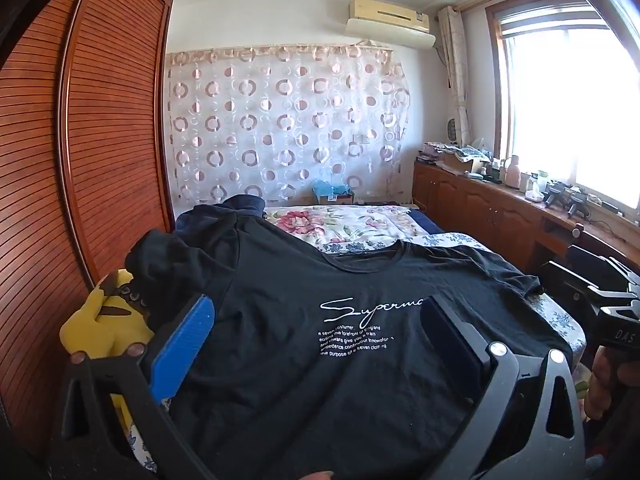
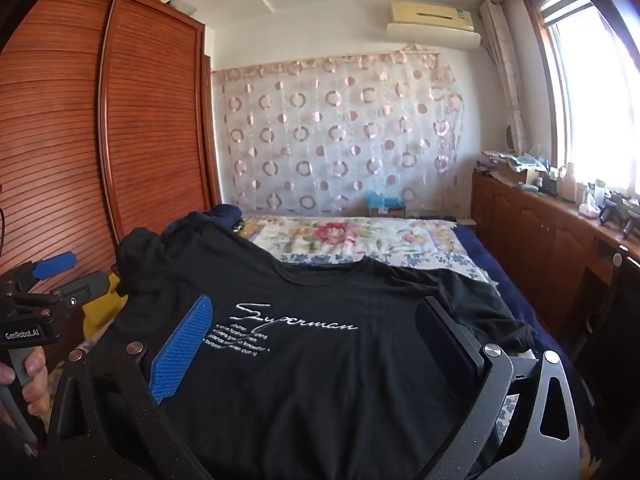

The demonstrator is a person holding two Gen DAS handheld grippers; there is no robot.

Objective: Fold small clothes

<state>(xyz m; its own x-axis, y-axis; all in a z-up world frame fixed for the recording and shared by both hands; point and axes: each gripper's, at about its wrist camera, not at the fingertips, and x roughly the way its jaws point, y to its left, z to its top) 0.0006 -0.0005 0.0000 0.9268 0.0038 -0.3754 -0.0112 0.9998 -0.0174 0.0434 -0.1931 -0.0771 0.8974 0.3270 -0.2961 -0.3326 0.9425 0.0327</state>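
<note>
A black T-shirt (image 1: pixel 304 292) with white "Superman" print lies spread face up on the bed, collar away from me; it also shows in the right wrist view (image 2: pixel 320 360). My left gripper (image 1: pixel 320 332) is open and empty above the shirt's lower half, its blue pad (image 1: pixel 182 348) at the left. My right gripper (image 2: pixel 316 340) is open and empty above the shirt, blue pad (image 2: pixel 182 348) left. Each gripper shows at the edge of the other's view: the right (image 1: pixel 600 296), the left (image 2: pixel 52 276).
A yellow plush toy (image 1: pixel 100 320) sits at the bed's left edge beside dark clothes (image 1: pixel 224 210). A floral sheet (image 1: pixel 340 224) covers the bed. A wooden wardrobe (image 1: pixel 80 160) stands left, a cluttered wooden cabinet (image 1: pixel 500 204) under the window right.
</note>
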